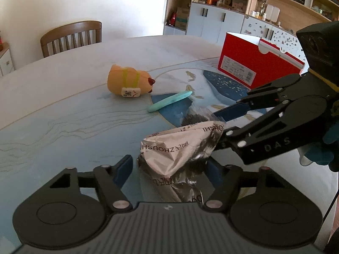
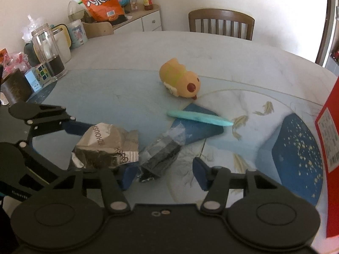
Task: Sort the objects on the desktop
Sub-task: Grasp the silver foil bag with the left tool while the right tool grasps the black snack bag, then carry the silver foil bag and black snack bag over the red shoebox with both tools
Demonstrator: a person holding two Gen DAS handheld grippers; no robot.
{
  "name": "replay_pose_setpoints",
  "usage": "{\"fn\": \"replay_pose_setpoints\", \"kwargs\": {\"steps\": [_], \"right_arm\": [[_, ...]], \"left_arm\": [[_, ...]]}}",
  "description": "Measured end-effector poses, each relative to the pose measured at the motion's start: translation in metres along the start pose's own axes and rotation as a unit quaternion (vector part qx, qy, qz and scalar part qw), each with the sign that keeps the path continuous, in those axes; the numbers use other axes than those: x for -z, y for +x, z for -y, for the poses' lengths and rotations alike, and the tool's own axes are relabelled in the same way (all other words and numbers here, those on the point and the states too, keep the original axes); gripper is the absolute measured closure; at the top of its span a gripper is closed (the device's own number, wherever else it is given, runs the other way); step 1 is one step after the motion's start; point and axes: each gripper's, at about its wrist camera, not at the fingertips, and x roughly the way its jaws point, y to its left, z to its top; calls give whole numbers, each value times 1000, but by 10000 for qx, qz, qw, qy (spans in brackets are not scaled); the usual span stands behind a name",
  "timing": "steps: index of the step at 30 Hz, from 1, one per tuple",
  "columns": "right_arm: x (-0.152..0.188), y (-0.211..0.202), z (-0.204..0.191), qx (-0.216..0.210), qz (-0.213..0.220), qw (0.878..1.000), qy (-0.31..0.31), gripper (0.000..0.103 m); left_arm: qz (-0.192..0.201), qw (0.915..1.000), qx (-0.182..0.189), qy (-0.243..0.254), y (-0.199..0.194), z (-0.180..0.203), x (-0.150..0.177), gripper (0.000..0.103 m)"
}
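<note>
A crumpled silver snack wrapper (image 1: 180, 148) lies on the table between the fingers of my left gripper (image 1: 169, 169), which is open around it. It also shows in the right wrist view (image 2: 103, 146), with a clear-wrapped dark piece (image 2: 163, 150) beside it. My right gripper (image 2: 163, 175) is open, its fingers either side of that dark piece; in the left wrist view it reaches in from the right (image 1: 224, 127). An orange duck toy (image 1: 129, 82) (image 2: 180, 80) and a teal pen (image 1: 169, 101) (image 2: 199, 117) lie farther back.
A red box (image 1: 258, 65) stands at the right, its side in the right wrist view (image 2: 330, 127). A glass jar (image 2: 49, 53), a cube puzzle (image 2: 43, 73) and cups crowd the table's left edge. A wooden chair (image 2: 221, 23) stands behind the table (image 1: 63, 110).
</note>
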Motion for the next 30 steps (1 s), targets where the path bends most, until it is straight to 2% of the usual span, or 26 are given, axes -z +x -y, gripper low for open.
{"fn": "replay_pose_setpoints", "kwargs": {"steps": [5, 8, 13, 17, 21, 30], "right_arm": [[-3, 4, 2, 50, 75, 10000, 1, 51], [-3, 4, 3, 40, 85, 10000, 9, 62], [-4, 3, 3, 67, 92, 9999, -45, 65], [-4, 0, 4, 74, 103, 9999, -26, 76], [-5, -2, 7, 139, 86, 9999, 40, 81], [-4, -14, 15, 232, 259, 9993, 160, 86]], "left_arm": [[13, 9999, -105, -34, 0, -3, 0, 39], [13, 9999, -133, -40, -1, -3, 0, 41], [-18, 9999, -130, -72, -2, -3, -1, 43], [-10, 9997, -212, -121, -3, -4, -3, 45], [-8, 9996, -254, -99, -4, -2, -4, 46], [-17, 9993, -367, -20, -8, 7, -11, 52]]}}
